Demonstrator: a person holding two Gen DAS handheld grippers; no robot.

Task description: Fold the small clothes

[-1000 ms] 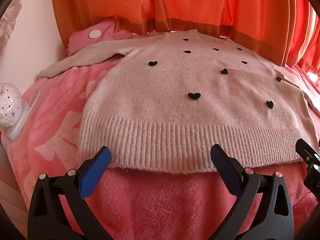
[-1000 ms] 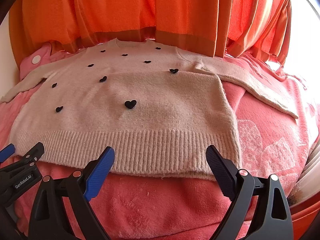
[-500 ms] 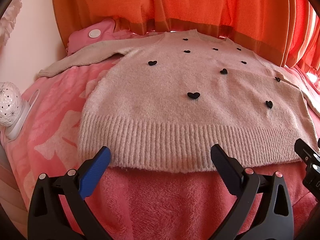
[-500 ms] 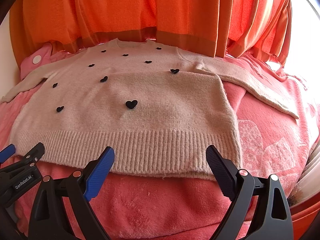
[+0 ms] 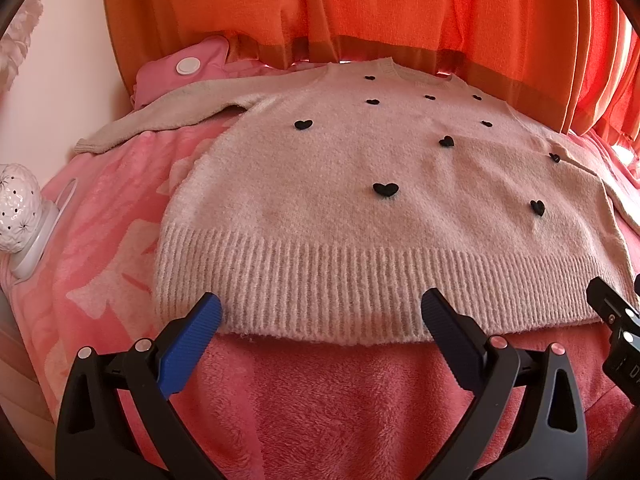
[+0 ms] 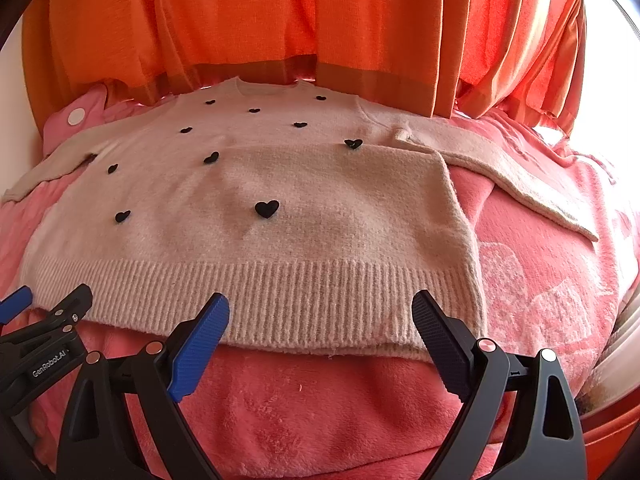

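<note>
A small beige knit sweater (image 5: pixel 340 184) with black hearts lies flat, face up, on a pink fleece blanket (image 5: pixel 328 396), sleeves spread to both sides. It also shows in the right wrist view (image 6: pixel 280 208). My left gripper (image 5: pixel 320 318) is open and empty, hovering just before the ribbed hem (image 5: pixel 320 280), left of centre. My right gripper (image 6: pixel 320 316) is open and empty before the hem (image 6: pixel 320 296) toward its right side. Each gripper's tip shows at the edge of the other's view.
Orange curtains (image 5: pixel 360 8) hang behind the sweater's collar. A white perforated lamp (image 5: pixel 18 208) sits at the left on the blanket. A pink pillow with a white button (image 5: pixel 188 66) lies at the far left. The blanket (image 6: pixel 540 288) extends right of the sweater.
</note>
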